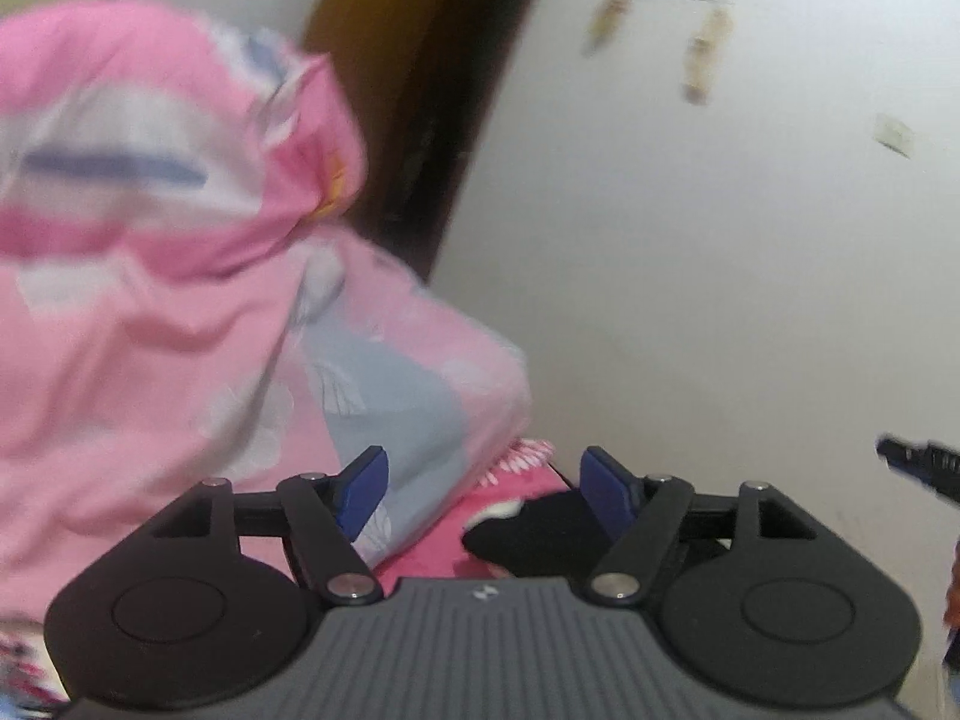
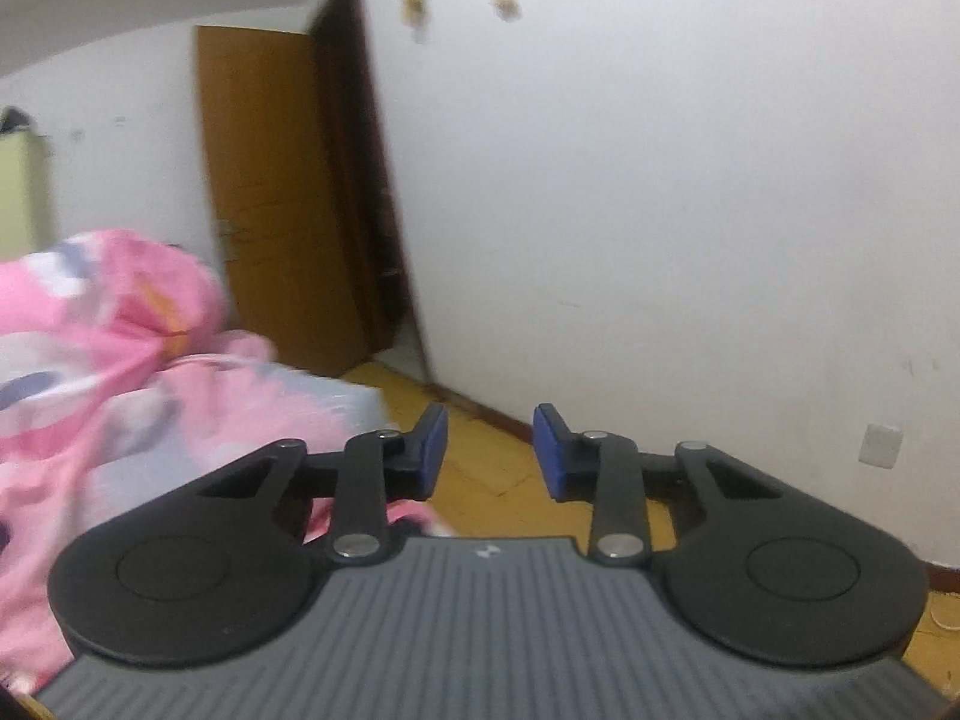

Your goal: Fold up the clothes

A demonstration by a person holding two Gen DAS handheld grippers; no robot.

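The pink printed fabric (image 1: 180,312) is heaped up to the left of both grippers – neither touches it. The left gripper (image 1: 483,486) is the nearer one, its blue pads spread wide with nothing between them, the heap just beside its left finger. The right gripper (image 2: 489,450), jaws partly apart and empty, points toward the wall (image 2: 690,210); the fabric lies further left, near a brown door (image 2: 282,210).
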